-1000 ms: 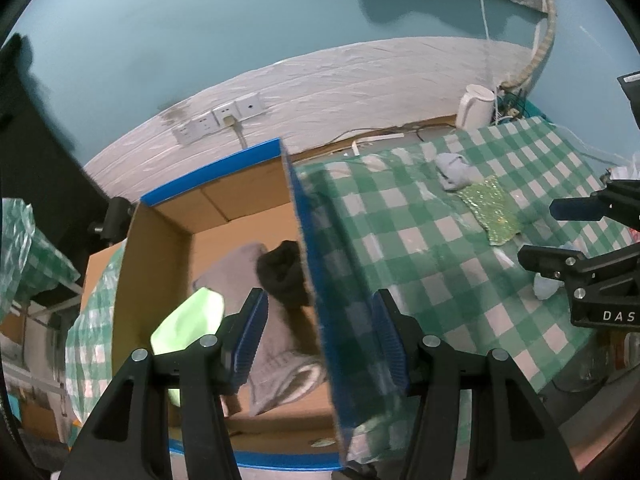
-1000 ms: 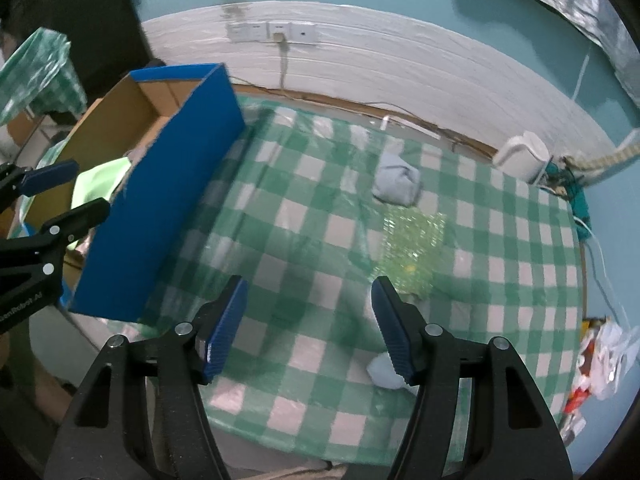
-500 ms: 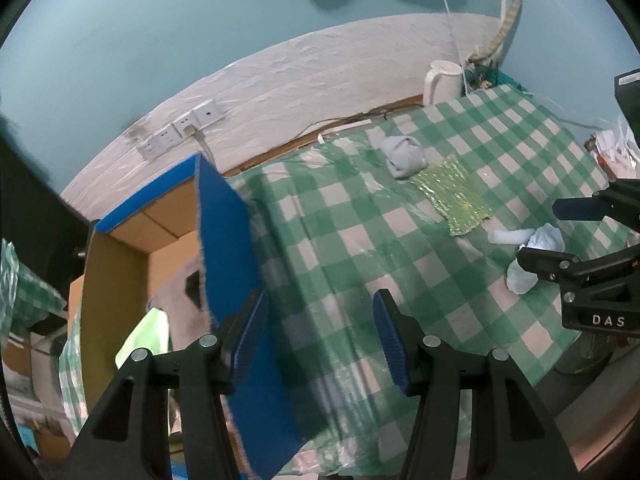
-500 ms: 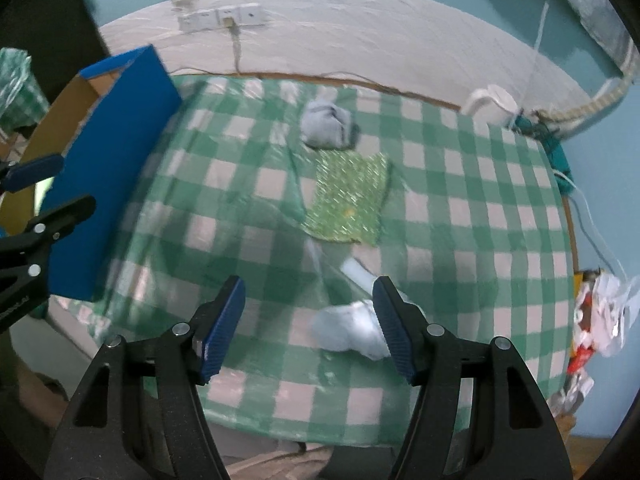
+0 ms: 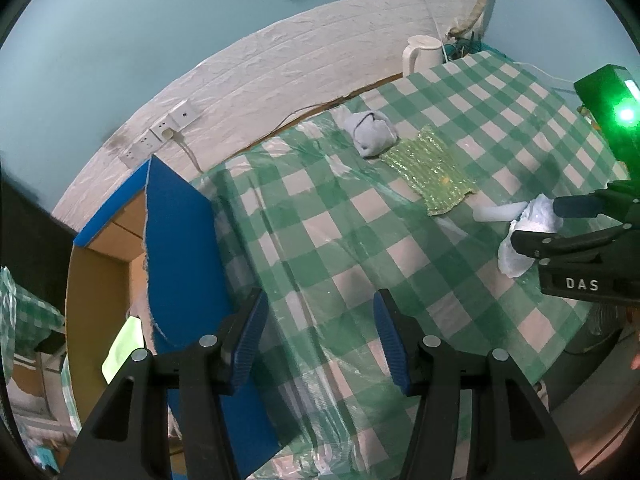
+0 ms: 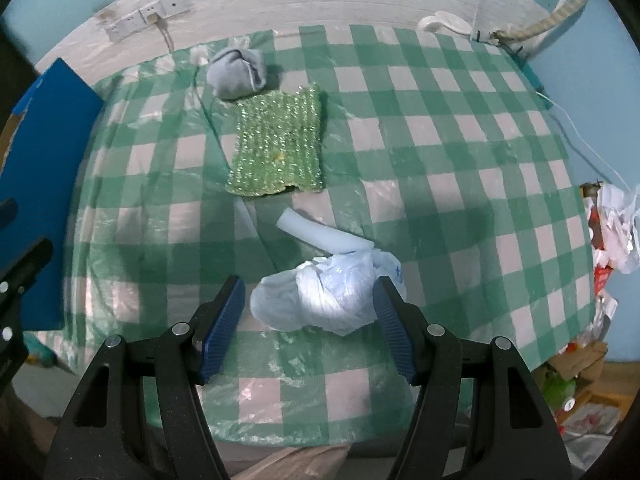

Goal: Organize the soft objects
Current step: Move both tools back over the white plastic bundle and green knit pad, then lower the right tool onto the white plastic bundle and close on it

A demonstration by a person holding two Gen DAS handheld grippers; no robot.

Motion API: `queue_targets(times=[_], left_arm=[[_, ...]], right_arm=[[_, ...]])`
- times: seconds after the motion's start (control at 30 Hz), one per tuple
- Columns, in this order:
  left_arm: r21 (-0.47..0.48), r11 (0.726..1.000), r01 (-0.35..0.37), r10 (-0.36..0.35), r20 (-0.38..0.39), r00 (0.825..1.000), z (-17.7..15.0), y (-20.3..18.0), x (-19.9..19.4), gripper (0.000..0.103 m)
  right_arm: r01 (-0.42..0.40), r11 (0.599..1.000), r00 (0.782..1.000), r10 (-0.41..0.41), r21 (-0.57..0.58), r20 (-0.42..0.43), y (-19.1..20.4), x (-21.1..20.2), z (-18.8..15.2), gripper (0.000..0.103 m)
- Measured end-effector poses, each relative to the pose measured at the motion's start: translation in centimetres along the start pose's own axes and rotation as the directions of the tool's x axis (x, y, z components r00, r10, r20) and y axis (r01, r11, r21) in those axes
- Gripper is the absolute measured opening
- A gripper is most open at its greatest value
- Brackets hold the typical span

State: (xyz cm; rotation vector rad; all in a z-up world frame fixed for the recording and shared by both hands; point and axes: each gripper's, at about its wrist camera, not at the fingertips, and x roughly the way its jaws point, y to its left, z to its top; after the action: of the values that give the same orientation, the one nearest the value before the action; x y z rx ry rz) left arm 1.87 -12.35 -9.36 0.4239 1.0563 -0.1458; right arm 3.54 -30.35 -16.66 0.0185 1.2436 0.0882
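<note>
Both of my jaws stand wide apart with nothing between the blue ribbed pads. My right gripper (image 6: pixel 308 320) fills the bottom of its frame, fingers reaching forward over the near edge of the green-and-white checked tablecloth (image 6: pixel 460 152), and the crumpled pale blue plastic bag (image 6: pixel 328 292) lies on the cloth between the two fingertips; I cannot tell whether either pad touches it. Just beyond the bag, toward frame centre, a white foam tube (image 6: pixel 320 236) lies at a slant, its far end touching the bag. Further up sits a flat, glittery green knitted cloth (image 6: pixel 278 148), and at its upper left corner a balled grey sock (image 6: pixel 236 72) rests against it.

My left gripper (image 5: pixel 318 338) sits low in its own frame, hovering over the left end of the table, its left pad close to the blue outer wall of the open cardboard box (image 5: pixel 180 256) that stands against the table's side. Inside the box, at lower left, a sliver of neon yellow-green fabric (image 5: pixel 122 350) shows. From this view my right gripper (image 5: pixel 540 224) enters from the right edge, level with the plastic bag. A white electric kettle (image 5: pixel 420 52) stands at the table's far corner, upper right, and white wall sockets (image 5: pixel 162 136) sit at upper left.
</note>
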Motion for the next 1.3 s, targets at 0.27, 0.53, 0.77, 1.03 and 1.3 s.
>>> queue_targets(times=[0.27, 0.53, 0.77, 1.03, 1.3], left_arm=[[0.014, 1.0, 0.008, -0.008, -0.017, 1.0, 0.0, -0.6, 0.6, 0.056], [0.026, 1.0, 0.016, -0.015, -0.025, 1.0, -0.1, -1.0, 0.8, 0.057], [0.03, 0.999, 0.017, -0.016, -0.025, 1.0, -0.2, -1.2, 0.8, 0.06], [0.03, 0.999, 0.039, -0.038, -0.029, 0.999, 0.1, -1.8, 0.8, 0.06], [0.032, 0.998, 0.051, -0.05, -0.034, 0.998, 0.2, -2.2, 1.0, 0.06]], right_arm=[[0.053, 0.999, 0.999, -0.053, -0.003, -0.008, -0.3, 1.3, 0.2, 0.068], [0.059, 0.997, 0.998, -0.06, -0.049, -0.016, -0.6, 1.9, 0.5, 0.071], [0.13, 0.98, 0.99, -0.136, -0.153, -0.027, -1.7, 2.2, 0.9, 0.071], [0.095, 0.993, 0.995, -0.096, -0.069, -0.007, -3.2, 0.3, 0.8, 0.071], [0.005, 0.978, 1.0, 0.001, 0.209, -0.026, -6.4, 0.4, 0.5, 0.072]])
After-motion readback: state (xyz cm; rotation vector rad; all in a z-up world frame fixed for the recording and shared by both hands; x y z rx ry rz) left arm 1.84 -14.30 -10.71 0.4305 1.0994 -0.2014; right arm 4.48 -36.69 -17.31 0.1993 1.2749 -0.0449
